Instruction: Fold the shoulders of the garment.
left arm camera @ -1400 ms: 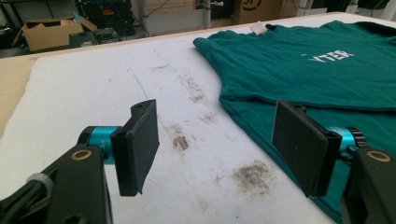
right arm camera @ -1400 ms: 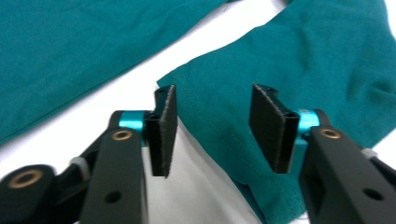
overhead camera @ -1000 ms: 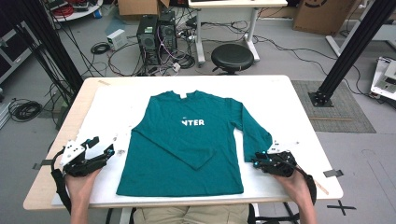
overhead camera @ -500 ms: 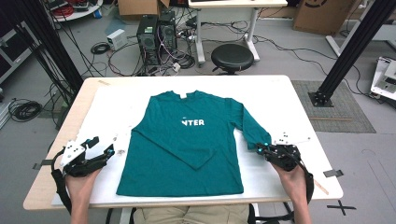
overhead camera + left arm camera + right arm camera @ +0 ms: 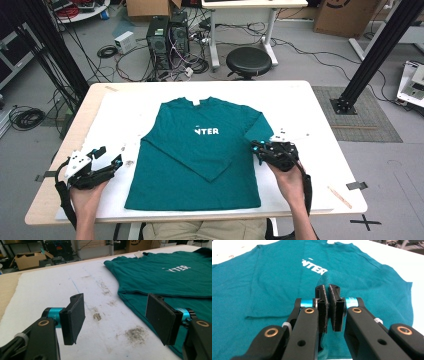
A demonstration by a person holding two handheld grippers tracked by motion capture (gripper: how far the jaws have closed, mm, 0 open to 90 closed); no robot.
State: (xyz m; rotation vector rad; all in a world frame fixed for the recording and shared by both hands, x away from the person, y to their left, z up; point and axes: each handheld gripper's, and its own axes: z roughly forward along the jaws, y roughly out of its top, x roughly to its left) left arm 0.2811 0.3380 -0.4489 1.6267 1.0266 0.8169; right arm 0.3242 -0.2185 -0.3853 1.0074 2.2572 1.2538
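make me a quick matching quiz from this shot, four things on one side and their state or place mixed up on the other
Things:
1. left gripper
2. right gripper
3. teal shirt
4. black stool

States or places:
A. jaws closed together, over the cloth
B. on the floor beyond the far edge of the table
C. jaws wide apart, above the stained white table top
D. spread flat, sleeves folded across its front

Pairs: 1-C, 2-A, 3-D, 4-B
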